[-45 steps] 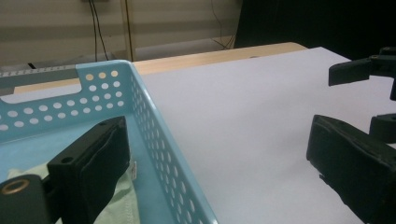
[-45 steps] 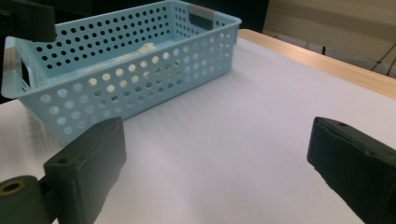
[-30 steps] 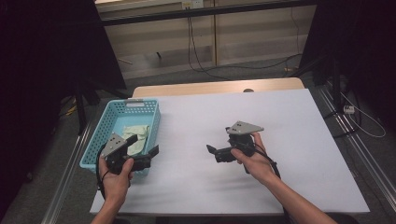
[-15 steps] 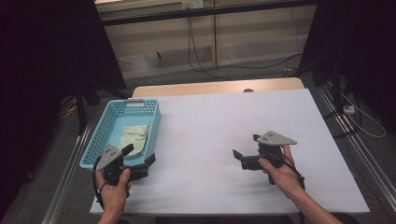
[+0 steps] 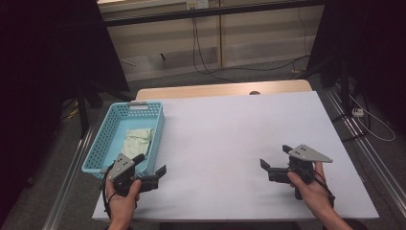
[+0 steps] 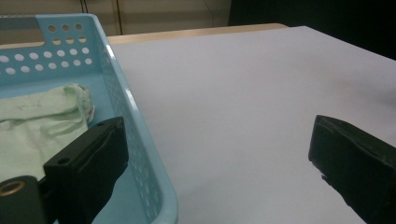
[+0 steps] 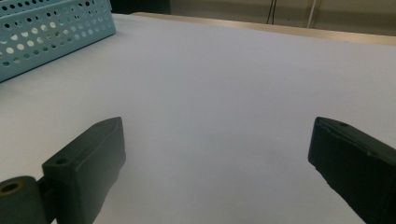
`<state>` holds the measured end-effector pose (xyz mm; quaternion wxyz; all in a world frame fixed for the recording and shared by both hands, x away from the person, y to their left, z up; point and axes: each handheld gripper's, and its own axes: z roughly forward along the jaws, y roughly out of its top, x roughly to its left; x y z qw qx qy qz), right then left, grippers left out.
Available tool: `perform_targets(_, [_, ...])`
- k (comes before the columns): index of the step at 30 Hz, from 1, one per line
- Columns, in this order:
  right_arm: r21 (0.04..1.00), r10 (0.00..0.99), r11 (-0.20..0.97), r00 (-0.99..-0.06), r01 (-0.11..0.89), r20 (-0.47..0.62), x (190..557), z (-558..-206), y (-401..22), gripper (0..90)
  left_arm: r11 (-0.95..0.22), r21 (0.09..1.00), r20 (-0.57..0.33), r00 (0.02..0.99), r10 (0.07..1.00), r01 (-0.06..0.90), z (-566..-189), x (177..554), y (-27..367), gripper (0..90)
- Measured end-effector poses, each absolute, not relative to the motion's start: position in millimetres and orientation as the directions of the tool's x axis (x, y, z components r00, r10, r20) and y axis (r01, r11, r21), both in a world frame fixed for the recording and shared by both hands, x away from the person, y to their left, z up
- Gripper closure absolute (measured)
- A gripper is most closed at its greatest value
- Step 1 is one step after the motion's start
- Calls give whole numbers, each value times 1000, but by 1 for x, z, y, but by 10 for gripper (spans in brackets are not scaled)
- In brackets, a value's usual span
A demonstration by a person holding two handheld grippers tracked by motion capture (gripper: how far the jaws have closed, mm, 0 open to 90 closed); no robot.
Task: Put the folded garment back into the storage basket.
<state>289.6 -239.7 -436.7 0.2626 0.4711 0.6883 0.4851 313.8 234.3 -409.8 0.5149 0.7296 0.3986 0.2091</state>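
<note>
From the high view, the left gripper [image 5: 152,168] sits at the near left corner of the table, right at the near end of the blue basket [image 5: 109,133], and its jaws are wide apart with nothing between them. The green cloth [image 5: 138,140] lies inside the basket, just past this gripper, so the left hand is much nearer to it. The right gripper [image 5: 276,159] is on the other side of the white table [image 5: 230,129], well apart from the basket, and its jaws are open and empty too. The basket is long and thin, and its long way runs from the near edge toward the far edge of the table. In the left gripper view, the cloth [image 6: 37,121] lies ahead and to the left, behind the basket wall [image 6: 135,140], and one jaw stands on the cloth's side of that wall while the other is over the bare table. To reach the cloth, I think the gripper would need to go up, over the rim and a bit left. The cloth looks soft, thin and crumpled, so it should bunch up easily. The basket is hard, smooth plastic with rows of small round holes. In the right gripper view, the two black jaws stand far apart over the flat, plain table top [image 7: 233,102], and a corner of the basket [image 7: 51,32] shows far off to the left.
</note>
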Motion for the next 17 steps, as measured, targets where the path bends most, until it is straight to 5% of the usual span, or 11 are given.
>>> perform_targets(17, [937, 921, 58, -381, 346, 83, 275, -439, -252, 38, -144, 922, -104, 587, 803, 360, -410, 317, 239, 48])
